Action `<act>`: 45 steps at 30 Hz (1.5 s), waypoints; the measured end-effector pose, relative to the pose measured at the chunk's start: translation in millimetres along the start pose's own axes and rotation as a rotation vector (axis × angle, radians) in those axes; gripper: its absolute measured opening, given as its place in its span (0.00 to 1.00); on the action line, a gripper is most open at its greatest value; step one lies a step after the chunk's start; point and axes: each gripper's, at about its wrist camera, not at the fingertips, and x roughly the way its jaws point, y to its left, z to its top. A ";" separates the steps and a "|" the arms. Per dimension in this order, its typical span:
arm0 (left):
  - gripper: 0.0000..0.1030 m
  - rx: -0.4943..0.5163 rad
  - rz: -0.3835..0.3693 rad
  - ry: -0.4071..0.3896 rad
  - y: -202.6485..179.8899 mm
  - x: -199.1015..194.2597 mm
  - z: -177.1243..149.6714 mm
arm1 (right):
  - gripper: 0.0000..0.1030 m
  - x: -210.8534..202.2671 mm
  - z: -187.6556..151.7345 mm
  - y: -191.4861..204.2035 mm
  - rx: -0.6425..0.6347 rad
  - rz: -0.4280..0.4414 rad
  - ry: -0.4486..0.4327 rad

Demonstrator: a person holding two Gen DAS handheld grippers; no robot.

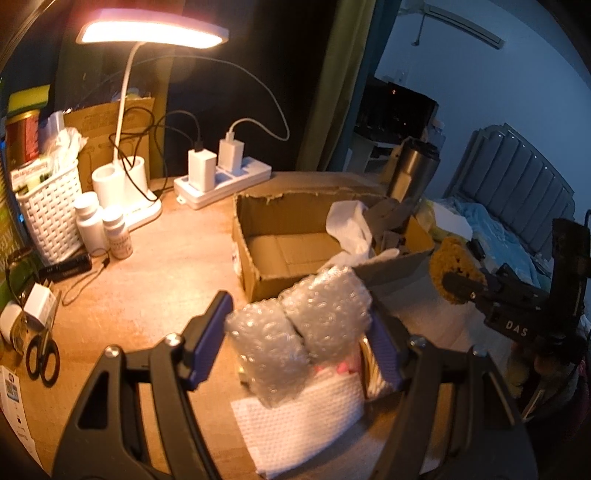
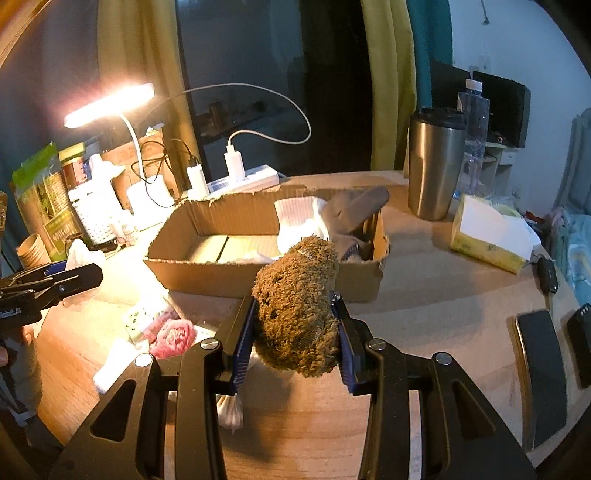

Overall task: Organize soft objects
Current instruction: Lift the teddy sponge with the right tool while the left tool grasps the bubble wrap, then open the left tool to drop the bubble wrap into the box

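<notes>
My left gripper (image 1: 299, 332) is shut on a folded wad of bubble wrap (image 1: 303, 328), held above the table in front of the open cardboard box (image 1: 258, 273). My right gripper (image 2: 295, 332) is shut on a fuzzy yellow-brown plush (image 2: 299, 306), held just before the box (image 2: 236, 277); the plush also shows in the left wrist view (image 1: 448, 269). A white sock (image 2: 299, 218) and a grey sock (image 2: 354, 210) lie in the box's right end. A white textured cloth (image 1: 306, 421) and a pink fuzzy item (image 2: 171, 338) lie on the table.
A lit desk lamp (image 1: 151, 33), a power strip with chargers (image 1: 221, 181), a white basket (image 1: 51, 214) and pill bottles (image 1: 88, 221) stand at the back left. Scissors (image 1: 42, 360) lie left. A steel tumbler (image 2: 434, 166), a tissue pack (image 2: 487, 232) and a phone (image 2: 541, 376) are at the right.
</notes>
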 end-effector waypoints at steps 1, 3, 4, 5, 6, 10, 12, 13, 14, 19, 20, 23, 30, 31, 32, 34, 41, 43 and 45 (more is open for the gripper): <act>0.69 0.001 0.001 -0.003 -0.3 0.6 1.9 | 0.40 0.3 1.8 -0.5 0.000 0.002 -0.003; 0.69 0.006 0.004 -0.007 -0.6 2.5 5.6 | 0.40 1.0 5.0 -2.0 0.000 0.005 -0.008; 0.69 0.008 0.005 -0.009 -0.8 2.9 7.2 | 0.40 1.6 6.1 -2.5 0.000 0.005 -0.009; 0.69 0.010 0.006 -0.011 -1.1 4.0 9.1 | 0.40 2.3 7.7 -3.2 0.000 0.006 -0.010; 0.69 0.014 0.009 -0.013 -1.6 5.0 11.2 | 0.40 2.9 9.1 -3.8 0.000 0.006 -0.011; 0.69 0.021 0.017 -0.020 -3.0 8.7 18.2 | 0.40 6.4 15.1 -6.3 0.000 0.010 -0.017; 0.69 0.024 0.021 -0.022 -3.6 10.7 21.0 | 0.40 8.0 17.7 -7.1 0.000 0.013 -0.019; 0.69 0.025 0.023 -0.022 -4.1 11.7 22.3 | 0.40 8.7 19.1 -7.6 0.000 0.015 -0.022; 0.69 0.027 0.024 -0.023 -4.6 12.9 23.7 | 0.40 9.2 20.3 -8.0 0.000 0.017 -0.024; 0.69 0.034 0.029 -0.027 -6.2 19.5 30.1 | 0.40 11.2 25.8 -9.5 -0.003 0.035 -0.041; 0.69 0.035 0.029 -0.027 -6.4 21.2 31.4 | 0.40 11.9 26.7 -9.2 -0.005 0.038 -0.044; 0.69 0.038 0.032 -0.027 -6.7 26.8 35.3 | 0.40 13.9 28.4 -8.9 -0.007 0.046 -0.049; 0.69 0.046 0.039 -0.024 -7.5 41.8 42.4 | 0.40 23.0 31.2 -13.5 0.000 0.052 -0.045; 0.69 0.048 0.039 -0.023 -7.7 44.0 43.1 | 0.40 24.1 31.6 -14.6 0.003 0.052 -0.046; 0.69 0.050 0.041 -0.022 -7.9 46.7 43.9 | 0.40 25.0 31.9 -15.1 0.004 0.052 -0.046; 0.69 0.053 0.044 -0.022 -8.5 52.1 44.8 | 0.40 27.6 33.2 -17.2 0.006 0.053 -0.046; 0.69 0.071 0.064 -0.018 -12.7 73.1 48.5 | 0.40 36.5 35.6 -27.3 0.017 0.057 -0.044; 0.69 0.083 0.077 -0.021 -14.9 79.5 49.5 | 0.40 39.5 36.2 -30.2 0.020 0.058 -0.042; 0.69 0.087 0.084 -0.016 -16.4 85.6 49.6 | 0.40 42.1 36.5 -32.5 0.024 0.058 -0.040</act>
